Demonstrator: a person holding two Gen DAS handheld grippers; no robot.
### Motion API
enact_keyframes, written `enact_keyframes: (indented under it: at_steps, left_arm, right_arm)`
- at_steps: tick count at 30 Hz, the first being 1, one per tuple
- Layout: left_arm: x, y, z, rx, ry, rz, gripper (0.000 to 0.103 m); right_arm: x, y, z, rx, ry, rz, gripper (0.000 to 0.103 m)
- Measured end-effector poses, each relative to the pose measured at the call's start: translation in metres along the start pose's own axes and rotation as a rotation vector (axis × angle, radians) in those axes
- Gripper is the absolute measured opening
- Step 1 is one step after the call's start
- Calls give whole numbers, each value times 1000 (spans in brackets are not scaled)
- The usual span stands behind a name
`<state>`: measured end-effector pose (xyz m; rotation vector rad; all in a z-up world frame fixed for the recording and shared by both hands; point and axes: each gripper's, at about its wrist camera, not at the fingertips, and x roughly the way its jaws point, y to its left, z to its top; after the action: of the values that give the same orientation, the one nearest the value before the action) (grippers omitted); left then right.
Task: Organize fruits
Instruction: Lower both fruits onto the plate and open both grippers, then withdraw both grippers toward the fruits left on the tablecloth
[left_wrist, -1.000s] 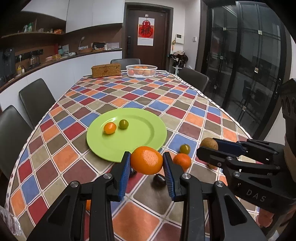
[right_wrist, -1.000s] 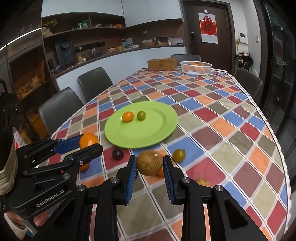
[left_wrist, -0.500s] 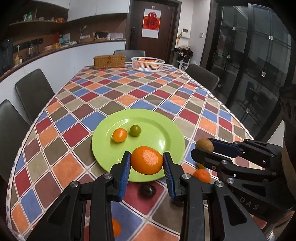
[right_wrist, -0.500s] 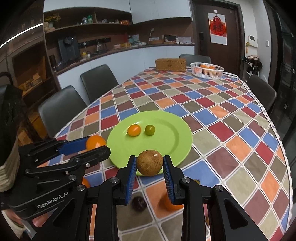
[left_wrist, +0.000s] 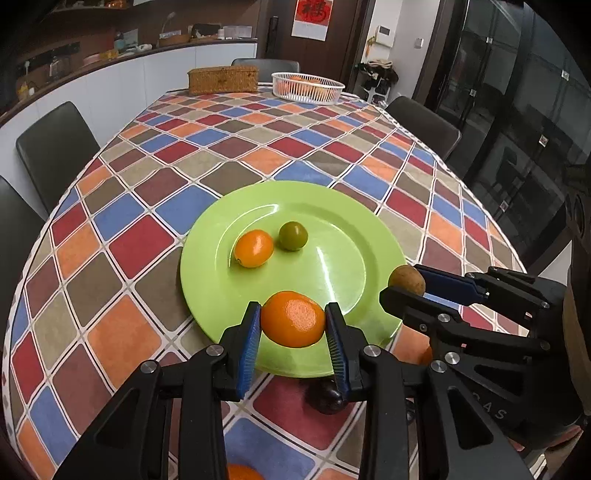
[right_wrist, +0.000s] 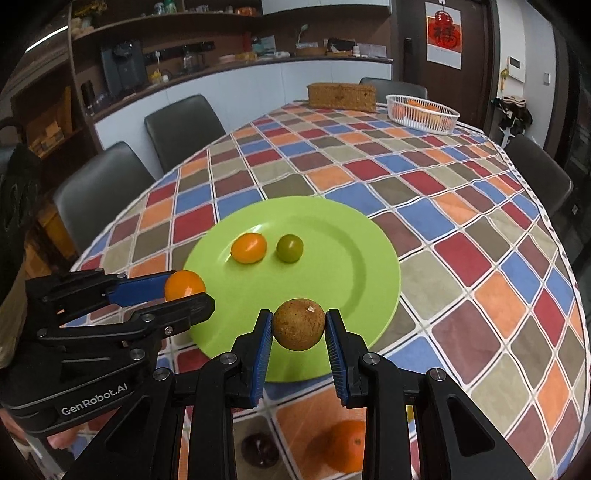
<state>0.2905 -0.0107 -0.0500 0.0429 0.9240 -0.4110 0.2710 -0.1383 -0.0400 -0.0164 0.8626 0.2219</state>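
Observation:
A green plate lies on the checked tablecloth and holds a small orange fruit and a small green fruit. My left gripper is shut on an orange above the plate's near rim; it also shows in the right wrist view. My right gripper is shut on a brown round fruit above the plate's near right rim.
On the cloth below the grippers lie a dark fruit and another orange. A white basket with oranges and a wicker box stand at the table's far end. Chairs surround the table.
Both grippers have moved forward with their fruits, from above the loose fruits on the cloth to above the plate's near rim. Both stay shut.

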Motion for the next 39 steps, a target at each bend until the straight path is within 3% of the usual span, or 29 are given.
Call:
enact_keyframes:
  at_steps: [9, 25, 32, 35, 39]
  left_arm:
    - [-19, 3, -5, -2, -43, 55, 40]
    - [-100, -16, -35, -16, -173, 153, 47]
    - [-130, -21, -52, -36, -214, 182, 58]
    - [-138, -20, -63, -56, -217, 181, 63]
    - [-146, -19, -77, -70, -219, 197, 67]
  right_arm:
    - [-1, -2, -2, 8, -6, -4, 33]
    - [-72, 16, -23, 1, -114, 8, 33]
    - [-96, 27, -36, -13, -142, 8, 33]
    - [-104, 30, -43, -8, -156, 10, 42]
    - [-111, 32, -52, 9, -162, 24, 42]
